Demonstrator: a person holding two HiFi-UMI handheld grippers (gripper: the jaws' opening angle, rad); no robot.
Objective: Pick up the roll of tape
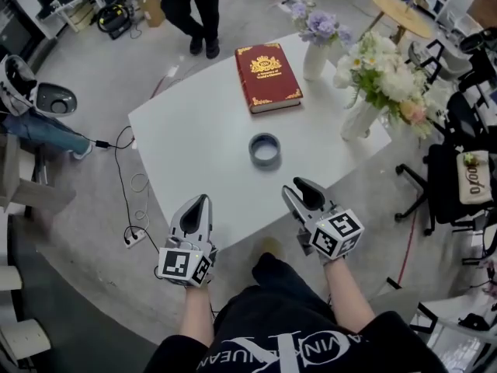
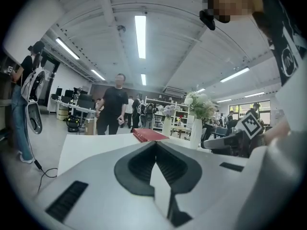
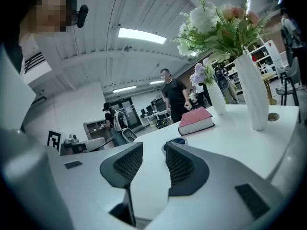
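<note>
Hovering at the near edge of the white rectangular table (image 1: 202, 138), the left gripper (image 1: 199, 207) has its jaws pressed together on nothing; the grey roll of tape (image 1: 265, 150) lies flat mid-table, and the right gripper (image 1: 301, 191) stands parted and empty short of it. The step in hand appears to be the approach: the right gripper must advance and straddle the roll's wall. Bare tabletop surrounds the roll, with the red hardcover book (image 1: 268, 78) behind and the white flower vase (image 1: 359, 119) rightward, both well apart.

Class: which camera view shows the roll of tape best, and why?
The head view: the whole roll of tape shows from above on the table. The right gripper view catches only a sliver; the left gripper view, none.
</note>
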